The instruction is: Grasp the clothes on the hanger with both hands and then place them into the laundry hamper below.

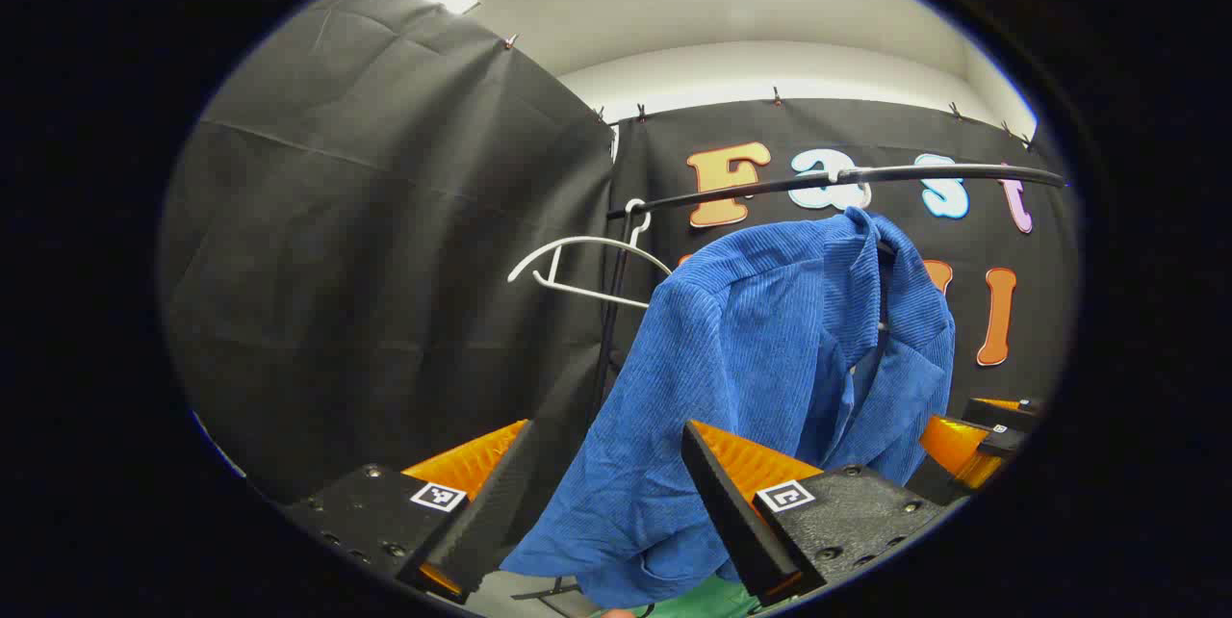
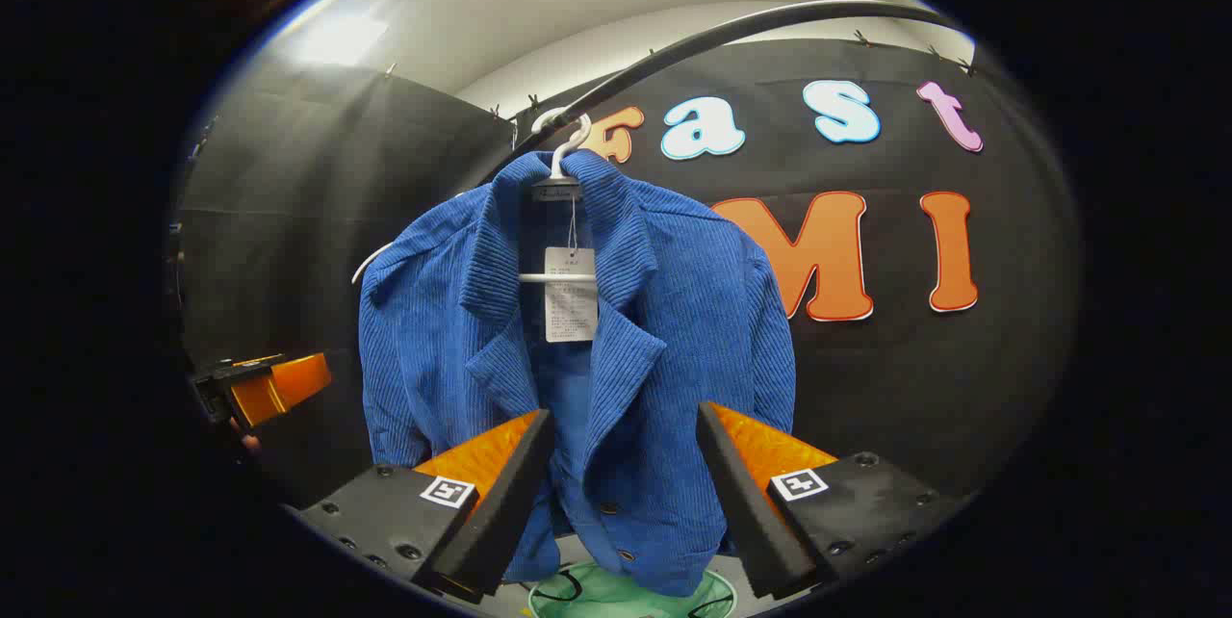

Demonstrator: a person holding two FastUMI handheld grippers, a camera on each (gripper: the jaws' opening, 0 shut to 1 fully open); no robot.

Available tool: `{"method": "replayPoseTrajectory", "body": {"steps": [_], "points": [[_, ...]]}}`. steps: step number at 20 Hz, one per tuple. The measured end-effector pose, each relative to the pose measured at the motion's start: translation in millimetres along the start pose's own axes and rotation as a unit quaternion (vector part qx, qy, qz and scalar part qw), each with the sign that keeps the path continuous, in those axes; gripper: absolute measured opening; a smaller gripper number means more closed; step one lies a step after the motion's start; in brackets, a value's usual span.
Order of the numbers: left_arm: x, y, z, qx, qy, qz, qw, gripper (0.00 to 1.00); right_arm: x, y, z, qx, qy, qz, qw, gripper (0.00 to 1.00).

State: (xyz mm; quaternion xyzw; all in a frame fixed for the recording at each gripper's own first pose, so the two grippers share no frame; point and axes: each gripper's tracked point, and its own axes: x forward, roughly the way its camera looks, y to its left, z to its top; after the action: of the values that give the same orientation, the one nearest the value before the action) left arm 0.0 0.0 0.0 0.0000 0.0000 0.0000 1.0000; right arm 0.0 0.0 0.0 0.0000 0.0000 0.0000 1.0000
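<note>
Both views low, tilted up, near; share blue jacket (image 1: 770, 377).

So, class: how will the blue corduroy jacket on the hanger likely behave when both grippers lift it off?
The blue jacket hangs in soft folds, so probably floppy and sagging between grips. Its ribbed cloth likely resists slipping. The white hanger may swing or come along.

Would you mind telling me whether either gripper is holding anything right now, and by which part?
Nothing is held: left gripper and right gripper are both open before the blue corduroy jacket on its white hanger.
</note>
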Motion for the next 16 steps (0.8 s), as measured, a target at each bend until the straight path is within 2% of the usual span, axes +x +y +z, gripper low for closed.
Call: {"method": "replayPoseTrajectory", "body": {"steps": [4,5,7,8,9,11,12,13,16], "points": [[0,5,7,0.0,-0.01,0.001,1.0,0.92,2,13,5,-0.003,-0.009,0.011,1.0,0.96],[1,5,6,-0.001,-0.009,0.0,1.0,0.92,2,17,7,0.0,-0.011,0.019,1.0,0.93],[2,7,4,-0.003,-0.01,0.001,1.0,0.95,0,24,8,0.006,-0.014,0.029,0.999,0.96],[2,9,5,-0.005,-0.011,0.002,1.0,0.95,1,24,8,0.006,-0.014,0.029,0.999,0.91],[2,9,6,-0.005,-0.012,0.003,1.0,0.92,1,24,8,0.006,-0.015,0.028,0.999,0.91],[1,11,8,-0.003,-0.015,0.003,1.0,0.92,1,23,8,0.006,-0.015,0.024,1.0,0.91],[2,12,9,0.0,-0.017,0.002,1.0,0.95,1,21,8,0.006,-0.016,0.022,1.0,0.91],[3,12,9,0.004,-0.019,0.002,1.0,0.92,1,20,9,0.006,-0.016,0.021,1.0,0.91],[2,13,14,0.011,-0.025,0.002,1.0,0.92,2,16,10,0.005,-0.017,0.015,1.0,0.91]]}}
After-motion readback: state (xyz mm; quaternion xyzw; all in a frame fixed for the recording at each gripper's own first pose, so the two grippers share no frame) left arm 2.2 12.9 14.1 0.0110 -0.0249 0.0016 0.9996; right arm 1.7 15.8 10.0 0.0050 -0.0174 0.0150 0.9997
